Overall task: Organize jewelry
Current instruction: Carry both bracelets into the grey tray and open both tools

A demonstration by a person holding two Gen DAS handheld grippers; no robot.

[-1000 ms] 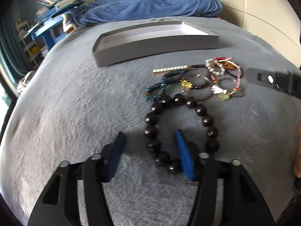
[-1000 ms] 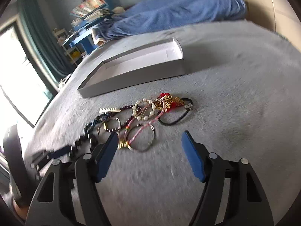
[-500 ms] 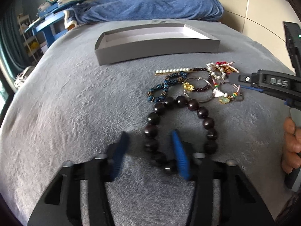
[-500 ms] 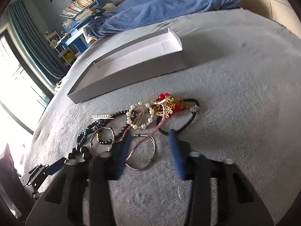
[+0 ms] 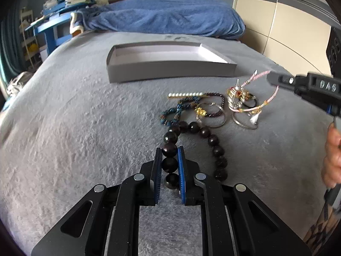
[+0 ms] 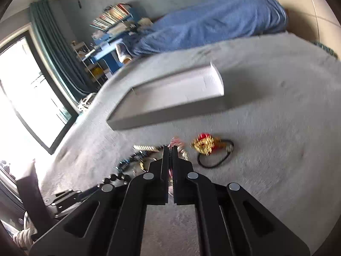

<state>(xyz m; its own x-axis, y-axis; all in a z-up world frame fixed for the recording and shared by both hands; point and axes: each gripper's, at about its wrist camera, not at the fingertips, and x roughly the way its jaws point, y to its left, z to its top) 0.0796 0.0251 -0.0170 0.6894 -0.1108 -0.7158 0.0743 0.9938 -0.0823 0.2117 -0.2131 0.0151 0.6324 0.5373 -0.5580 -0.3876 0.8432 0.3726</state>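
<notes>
Grey tray [image 5: 170,70] on the bed sits empty; left claw [image 5: 169,151] clamps dark bead bracelet [image 5: 213,140], right claw [image 6: 169,149] pinches pink cord bracelet [image 5: 259,79], other jewelry unsorted.

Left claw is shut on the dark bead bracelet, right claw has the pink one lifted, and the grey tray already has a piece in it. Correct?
Not quite: the tray holds nothing yet, as the left wrist view shows. The left claw is shut on the dark bead bracelet, and the right claw has the pink one lifted.
</notes>
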